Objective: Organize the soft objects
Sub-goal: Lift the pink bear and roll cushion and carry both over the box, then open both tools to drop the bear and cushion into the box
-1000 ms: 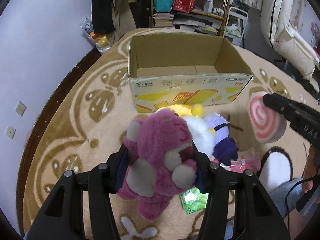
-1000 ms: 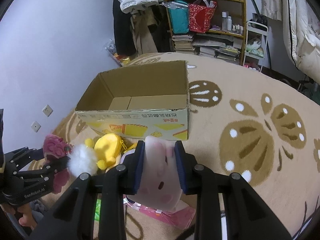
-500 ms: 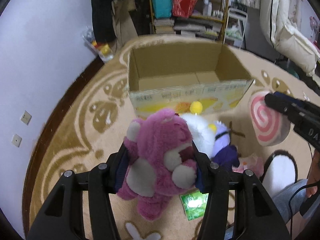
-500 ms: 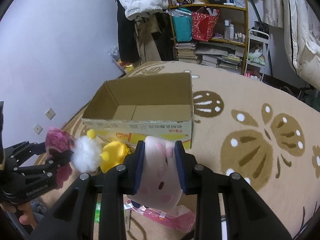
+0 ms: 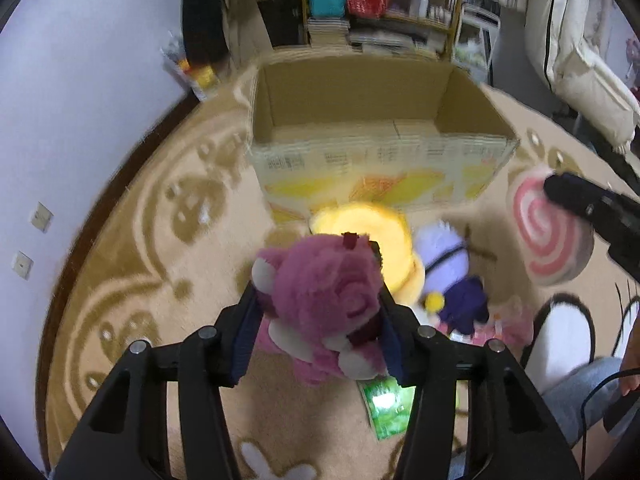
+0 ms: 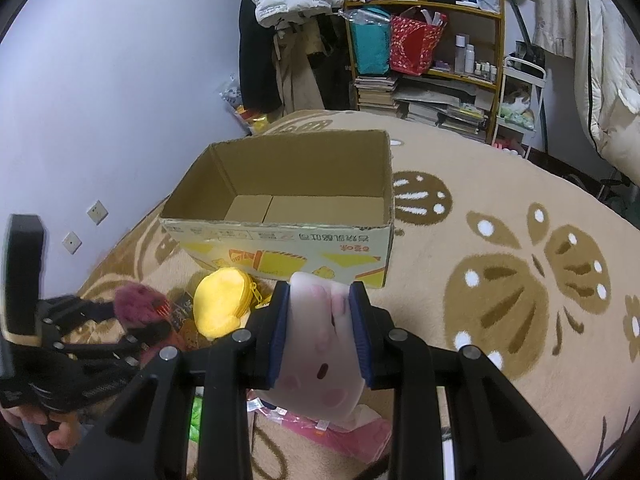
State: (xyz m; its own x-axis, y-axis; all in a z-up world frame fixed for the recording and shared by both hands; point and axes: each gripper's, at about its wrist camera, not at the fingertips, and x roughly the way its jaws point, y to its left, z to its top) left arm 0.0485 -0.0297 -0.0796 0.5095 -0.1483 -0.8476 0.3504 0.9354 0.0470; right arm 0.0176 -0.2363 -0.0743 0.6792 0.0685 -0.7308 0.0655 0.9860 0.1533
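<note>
My left gripper (image 5: 318,292) is shut on a magenta plush bear (image 5: 324,304), held above the rug in front of the open cardboard box (image 5: 376,160). My right gripper (image 6: 320,292) is shut on a pale pink plush with a swirl face (image 6: 320,344); the plush also shows at the right of the left wrist view (image 5: 548,236). The box (image 6: 288,220) looks empty inside. A yellow plush pouch (image 6: 222,304) and a purple-and-white plush (image 5: 452,264) lie on the rug before the box.
A round beige rug (image 6: 520,240) with brown patterns covers the floor. A green packet (image 5: 386,404) and pink packaging (image 6: 340,432) lie near me. A cluttered shelf (image 6: 424,52) and hanging clothes stand behind the box. A lilac wall (image 6: 100,100) is at left.
The bear has tipped forward in my left gripper, its face now turned down. Both grippers have risen slightly, and the white plush has dropped out of the left view's centre.
</note>
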